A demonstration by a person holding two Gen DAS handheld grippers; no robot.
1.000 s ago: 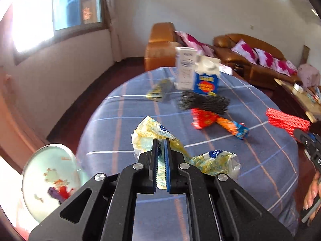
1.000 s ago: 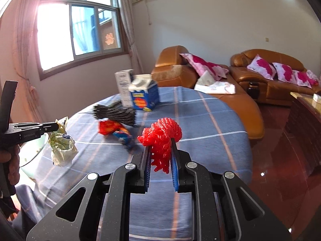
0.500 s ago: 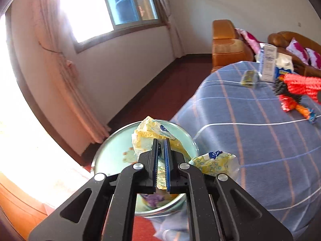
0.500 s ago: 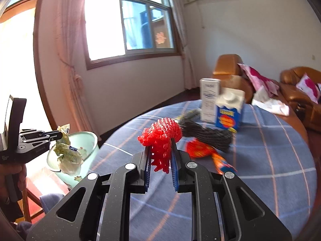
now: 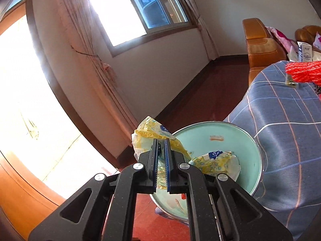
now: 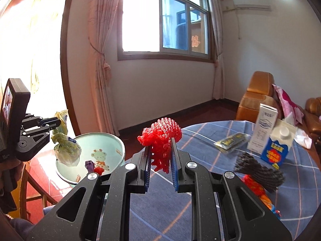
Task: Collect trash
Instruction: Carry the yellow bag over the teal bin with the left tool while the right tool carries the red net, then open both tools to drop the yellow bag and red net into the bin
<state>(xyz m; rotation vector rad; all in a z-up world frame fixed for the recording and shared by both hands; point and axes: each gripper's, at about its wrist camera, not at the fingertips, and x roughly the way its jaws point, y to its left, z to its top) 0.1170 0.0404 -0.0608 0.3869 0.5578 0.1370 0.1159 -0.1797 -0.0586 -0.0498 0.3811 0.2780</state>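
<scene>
My left gripper (image 5: 160, 140) is shut on a crumpled yellow plastic wrapper (image 5: 150, 136), which hangs above the near rim of a pale green basin (image 5: 250, 140). From the right wrist view the same left gripper (image 6: 57, 123) holds the yellow wrapper (image 6: 67, 150) over the left edge of the basin (image 6: 112, 140), which has a giraffe picture and a few scraps inside. My right gripper (image 6: 160, 143) is shut on a red foam fruit net (image 6: 162, 134), held over the table edge just right of the basin. The red net (image 5: 304, 72) also shows at the far right of the left wrist view.
A round table with a blue checked cloth (image 6: 210, 190) carries a white carton (image 6: 262, 128), a blue milk carton (image 6: 278, 146), a dark foam net (image 6: 258, 170), a red-orange wrapper (image 6: 256, 188) and a flat packet (image 6: 230, 141). Orange sofas (image 6: 256, 96) stand behind. A person's hand (image 6: 8, 170) grips the left tool.
Both grippers have swung left from over the table toward the basin. The yellow wrapper now hangs over the basin, and the red net has followed to the table's left edge.
</scene>
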